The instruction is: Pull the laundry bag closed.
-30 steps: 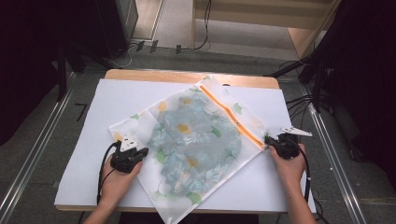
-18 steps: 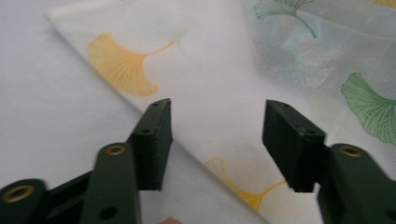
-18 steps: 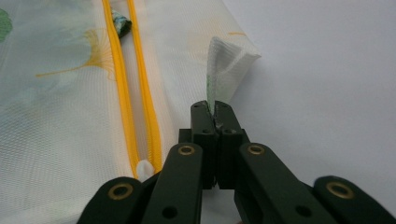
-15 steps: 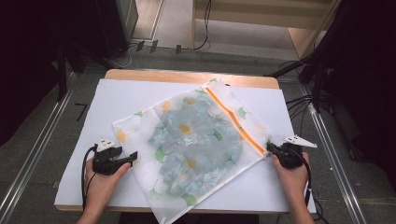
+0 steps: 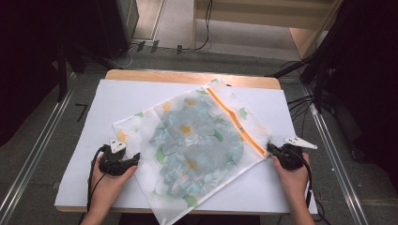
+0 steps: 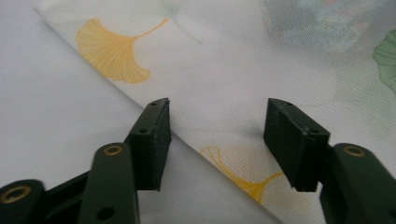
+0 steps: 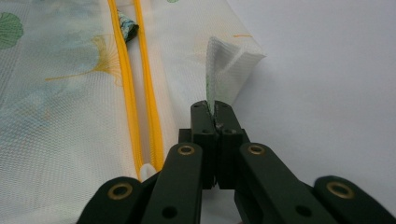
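My right gripper (image 7: 215, 109) clamps the mesh bag (image 5: 197, 145) corner at 3 o'clock (keep it taut) while my left gripper (image 6: 217, 140), jaws half-wide and just closing, should bite the 9 o'clock edge squarely.

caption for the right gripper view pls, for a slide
Right gripper pinching a corner of the mesh laundry bag beside its orange zipper.

A wooden table (image 5: 187, 76) carries a white sheet (image 5: 126, 98) that covers nearly all of its top, leaving a wood strip bare at the far edge; a mesh laundry bag (image 5: 197, 150) with ginkgo-leaf print lies flat and askew on the sheet
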`<state>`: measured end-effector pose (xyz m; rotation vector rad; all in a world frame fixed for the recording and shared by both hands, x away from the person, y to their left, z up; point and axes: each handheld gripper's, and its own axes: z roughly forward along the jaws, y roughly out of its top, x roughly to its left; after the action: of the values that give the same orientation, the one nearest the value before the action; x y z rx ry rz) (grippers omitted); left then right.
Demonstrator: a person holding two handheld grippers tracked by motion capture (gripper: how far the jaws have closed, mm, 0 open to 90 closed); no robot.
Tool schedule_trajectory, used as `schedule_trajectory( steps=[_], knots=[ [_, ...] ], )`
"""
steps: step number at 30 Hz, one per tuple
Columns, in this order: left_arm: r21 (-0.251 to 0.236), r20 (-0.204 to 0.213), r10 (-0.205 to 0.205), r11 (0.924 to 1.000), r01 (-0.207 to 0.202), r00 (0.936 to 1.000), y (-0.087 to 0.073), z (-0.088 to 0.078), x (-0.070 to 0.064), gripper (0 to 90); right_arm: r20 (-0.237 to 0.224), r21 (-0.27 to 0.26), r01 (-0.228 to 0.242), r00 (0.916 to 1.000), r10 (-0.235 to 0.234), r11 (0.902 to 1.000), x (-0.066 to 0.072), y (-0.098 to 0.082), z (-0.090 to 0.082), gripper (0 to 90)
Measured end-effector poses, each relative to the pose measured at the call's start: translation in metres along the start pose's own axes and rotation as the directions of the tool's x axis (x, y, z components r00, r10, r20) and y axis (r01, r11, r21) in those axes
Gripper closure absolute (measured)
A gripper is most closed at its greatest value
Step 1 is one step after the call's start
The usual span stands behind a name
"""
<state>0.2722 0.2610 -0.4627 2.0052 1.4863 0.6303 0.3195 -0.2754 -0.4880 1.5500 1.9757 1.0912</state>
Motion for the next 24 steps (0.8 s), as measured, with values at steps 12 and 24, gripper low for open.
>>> schedule_trajectory(
  steps=[12, 24],
  knots=[
    [-0.037, 0.124, 0.034, 0.9989, -0.03, 0.9917, -0.001, 0.002, 0.001, 90.0, -0.006, -0.011, 0.013, 0.9999, -0.013, 0.9999, 0.002, -0.001, -0.001, 90.0],
    [-0.098, 0.115, 0.029, 0.995, -0.018, 0.9929, 0.018, 0.002, 0.012, 90.0, -0.015, -0.007, 0.023, 0.9996, -0.023, 0.9997, 0.005, -0.009, -0.016, 90.0]
  ],
)
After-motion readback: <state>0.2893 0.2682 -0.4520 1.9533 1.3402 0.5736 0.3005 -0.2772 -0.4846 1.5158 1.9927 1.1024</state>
